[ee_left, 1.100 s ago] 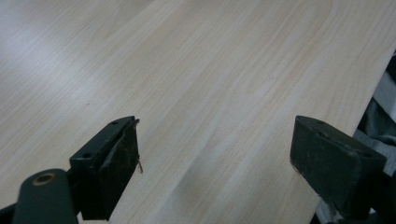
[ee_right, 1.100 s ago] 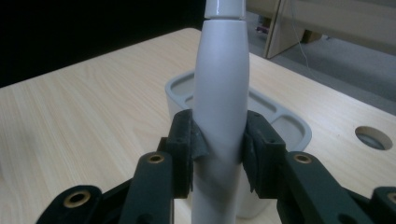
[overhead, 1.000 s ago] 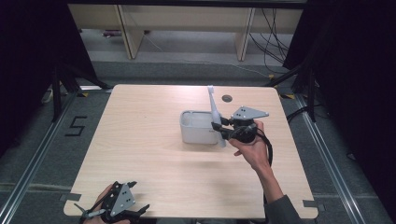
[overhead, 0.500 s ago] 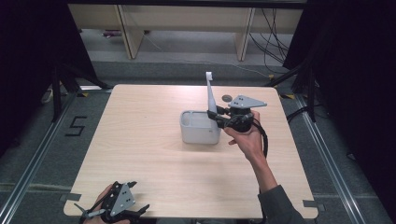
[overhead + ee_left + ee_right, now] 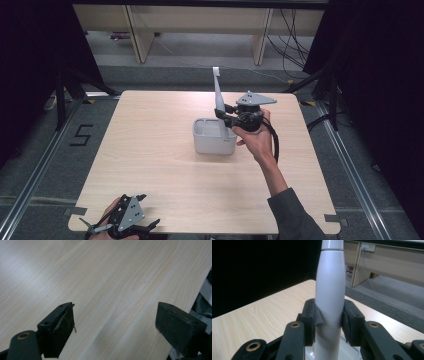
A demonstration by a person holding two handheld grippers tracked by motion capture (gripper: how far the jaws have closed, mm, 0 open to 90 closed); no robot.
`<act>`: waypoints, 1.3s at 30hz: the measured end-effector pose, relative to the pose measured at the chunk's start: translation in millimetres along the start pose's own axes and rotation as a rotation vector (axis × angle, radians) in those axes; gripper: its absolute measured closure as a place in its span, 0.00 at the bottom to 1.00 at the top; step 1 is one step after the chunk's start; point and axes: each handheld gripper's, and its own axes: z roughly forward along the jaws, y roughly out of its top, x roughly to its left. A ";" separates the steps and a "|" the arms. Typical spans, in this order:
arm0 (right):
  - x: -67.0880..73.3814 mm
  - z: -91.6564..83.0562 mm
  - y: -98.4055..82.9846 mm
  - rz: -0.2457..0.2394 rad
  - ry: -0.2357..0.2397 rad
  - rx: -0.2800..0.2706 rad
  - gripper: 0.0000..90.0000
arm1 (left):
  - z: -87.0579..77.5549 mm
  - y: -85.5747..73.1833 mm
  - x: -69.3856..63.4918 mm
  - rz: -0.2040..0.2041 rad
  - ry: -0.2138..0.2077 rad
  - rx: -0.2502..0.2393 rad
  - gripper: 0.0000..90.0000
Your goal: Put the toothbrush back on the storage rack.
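A slim white tapered handle (image 5: pixel 218 92) stands upright over a white two-compartment holder (image 5: pixel 214 135) near the table's middle. My right gripper (image 5: pixel 225 116) is shut on the handle's lower part, just above the holder's right compartment. In the right gripper view the handle (image 5: pixel 330 290) rises between the two pads (image 5: pixel 313 317), and the holder's rim (image 5: pixel 348 353) lies below. The handle's lower end is hidden behind the jaws. My left gripper (image 5: pixel 127 227) rests at the table's front left edge. In the left gripper view its fingers (image 5: pixel 60 327) stand wide apart over bare wood, open.
The light wooden table (image 5: pixel 150 150) has free room to the left and front of the holder. Beyond its far edge are shelving legs and cables on the floor (image 5: pixel 295 45). A floor mark "5" (image 5: pixel 80 135) lies to the left.
My right gripper has raised the white handle and turned it from leaning to nearly upright above the holder. The left gripper has stayed put.
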 end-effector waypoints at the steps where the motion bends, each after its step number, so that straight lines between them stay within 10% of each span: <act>1: 0.0 0.0 0.0 0.000 0.000 0.000 0.74 | 0.0 0.0 0.0 0.000 0.000 0.000 0.17; 39: -18.4 63.0 -12.0 0.043 -0.077 0.134 0.74 | -1.7 -1.3 2.1 -0.009 0.010 -0.008 0.17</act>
